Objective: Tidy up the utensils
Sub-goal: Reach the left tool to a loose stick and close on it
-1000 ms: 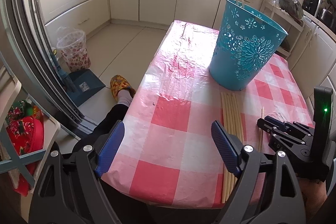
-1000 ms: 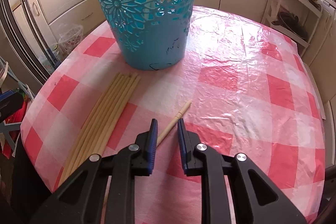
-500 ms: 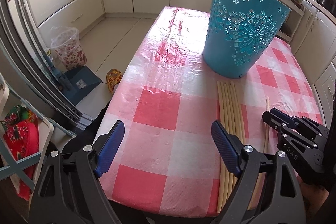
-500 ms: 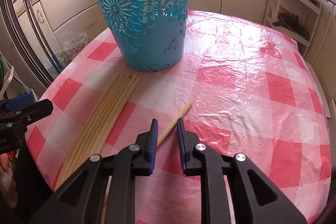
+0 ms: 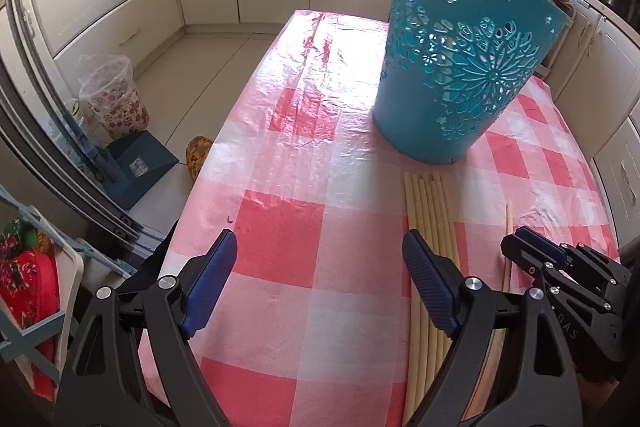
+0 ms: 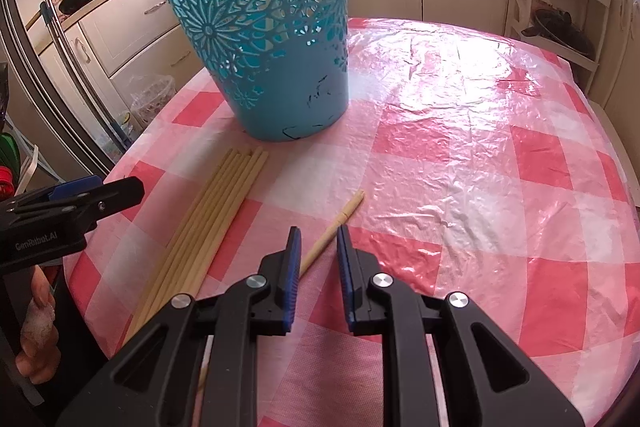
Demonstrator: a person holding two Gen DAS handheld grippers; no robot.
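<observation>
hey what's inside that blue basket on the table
Through the cut-outs of the blue basket, only its far wall and the cabinets behind show. Its solid lower part hides the bottom, and neither view looks over the rim, so the contents are unknown.

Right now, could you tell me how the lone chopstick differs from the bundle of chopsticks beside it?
The lone chopstick lies apart and runs between the right gripper's narrowed jaws; the bundle of chopsticks lies packed side by side, ungripped. The lone chopstick looks slightly darker tan, the bundle paler. Both lie flat on the checked tablecloth, pointing toward the blue basket.

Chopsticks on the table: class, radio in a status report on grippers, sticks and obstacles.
Left gripper open, empty. Right gripper narrowly open around single chopstick, not clamped. Chopstick bundle flat beside blue basket. Nothing blocking.
</observation>
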